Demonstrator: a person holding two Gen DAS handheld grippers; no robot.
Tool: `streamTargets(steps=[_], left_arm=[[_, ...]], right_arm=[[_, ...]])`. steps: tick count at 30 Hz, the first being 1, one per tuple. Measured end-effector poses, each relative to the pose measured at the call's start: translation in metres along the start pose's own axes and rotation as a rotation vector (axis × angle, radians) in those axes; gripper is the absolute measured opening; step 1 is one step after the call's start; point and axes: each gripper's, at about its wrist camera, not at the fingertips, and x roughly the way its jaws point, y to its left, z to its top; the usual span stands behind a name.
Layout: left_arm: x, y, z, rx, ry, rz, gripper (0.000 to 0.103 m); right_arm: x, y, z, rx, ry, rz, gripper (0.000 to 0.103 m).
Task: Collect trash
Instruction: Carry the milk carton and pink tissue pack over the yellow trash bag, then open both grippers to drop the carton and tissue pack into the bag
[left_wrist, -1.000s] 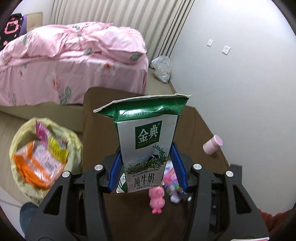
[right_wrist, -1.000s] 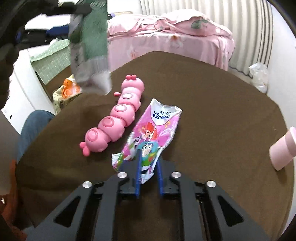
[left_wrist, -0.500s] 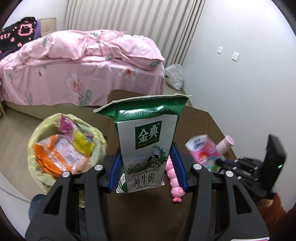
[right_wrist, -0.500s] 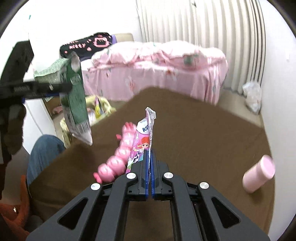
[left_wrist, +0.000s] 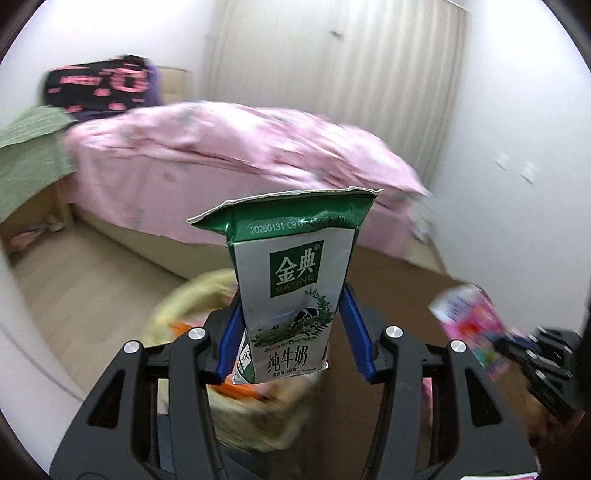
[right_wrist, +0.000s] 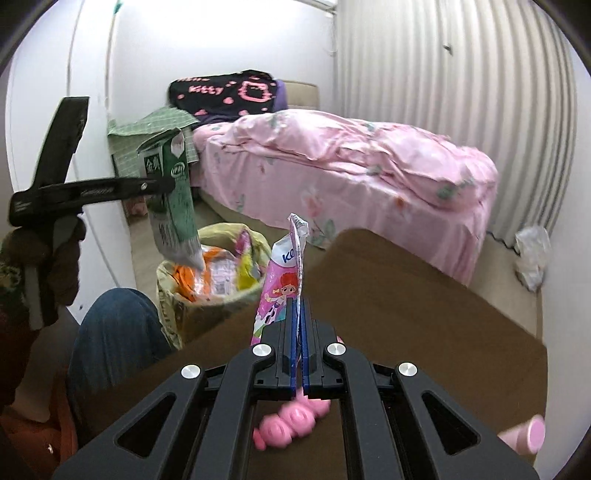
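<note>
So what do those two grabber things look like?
Both match. The left gripper and right gripper have black plastic frames with triangle-shaped holes, round silver screws at the joints and blue fingers. Seen from the right wrist camera, the left one is a long black bar on a grip, held by a hand in a dark brownish glove or sleeve. No cables show.

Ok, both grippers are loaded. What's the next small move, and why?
Probably lower the left gripper slightly and open it. Its milk carton hangs right above the trash bag, which is open and part full. The right gripper, pinching the pink wrapper, sits beside the bag over the table.
</note>
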Motion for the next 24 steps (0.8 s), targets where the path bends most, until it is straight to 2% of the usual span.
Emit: streamTargets(steps=[3,5,10,14,17,21,24], left_arm=[[0.016,0.034,-0.001,-0.097,-0.001,0.052,0.047],[0.036,0.051,-0.008,-0.136,0.037,0.06,0.047],[0.09,0.066,-0.028,-0.136,0.165,0.109,0.047],[0.133,0.068,-0.05,-0.099,0.255,0.13,0.047],[0.157,0.078,-0.067,-0.122,0.328,0.134,0.047],[0.163,0.081,-0.069,-0.119,0.346,0.13,0.047],[0.166,0.089,-0.073,-0.161,0.365,0.122,0.047]], right_arm=[[0.02,0.009,0.02,-0.04,-0.001,0.034,0.004],[0.039,0.012,0.033,-0.055,0.008,0.054,0.004],[0.102,0.017,0.063,-0.077,0.07,0.114,0.004],[0.174,0.024,0.078,-0.084,0.188,0.166,0.004],[0.225,0.035,0.075,-0.117,0.291,0.188,0.004],[0.275,0.053,0.065,-0.153,0.401,0.225,0.004],[0.296,0.062,0.058,-0.162,0.459,0.255,0.004]])
